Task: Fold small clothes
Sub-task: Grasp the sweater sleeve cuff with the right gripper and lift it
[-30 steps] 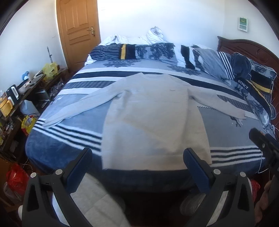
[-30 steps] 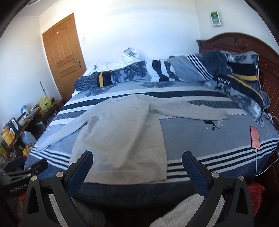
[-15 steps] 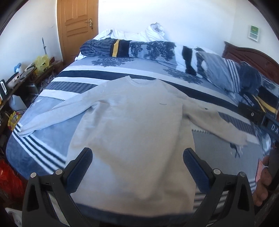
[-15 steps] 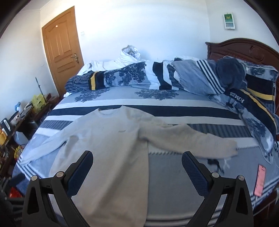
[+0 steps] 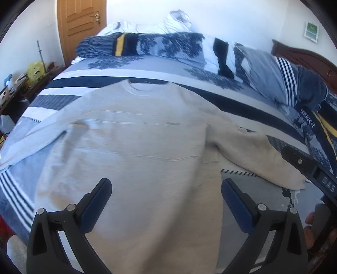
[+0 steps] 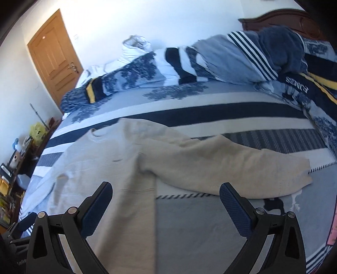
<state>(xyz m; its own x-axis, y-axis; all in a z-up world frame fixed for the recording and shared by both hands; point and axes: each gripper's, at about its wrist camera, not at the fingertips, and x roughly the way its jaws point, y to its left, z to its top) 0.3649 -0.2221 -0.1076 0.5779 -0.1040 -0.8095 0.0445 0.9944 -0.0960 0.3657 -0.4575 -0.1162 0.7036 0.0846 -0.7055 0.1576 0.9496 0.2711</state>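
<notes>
A light beige long-sleeved sweater (image 5: 143,147) lies flat, front up, on the blue striped bed cover (image 5: 252,109), both sleeves spread out. My left gripper (image 5: 166,189) hovers open over the sweater's lower body, nothing between its fingers. In the right wrist view the same sweater (image 6: 118,172) fills the lower left and its right sleeve (image 6: 231,168) stretches out to the right. My right gripper (image 6: 165,189) hangs open above the armpit and the sleeve's lower edge, holding nothing. The right gripper's body (image 5: 309,168) shows at the left wrist view's right edge, with part of a hand.
Rolled blue patterned bedding and pillows (image 6: 189,67) are piled along the far side and the headboard (image 6: 284,16) end. A wooden door (image 5: 80,27) stands at the back left. A cluttered side table (image 6: 16,160) lines the bed's left. A pink card (image 6: 331,236) lies at the right edge.
Both grippers have moved forward from the foot of the bed to over the sweater, which now fills both views. Both stayed open. The sweater has not moved.
</notes>
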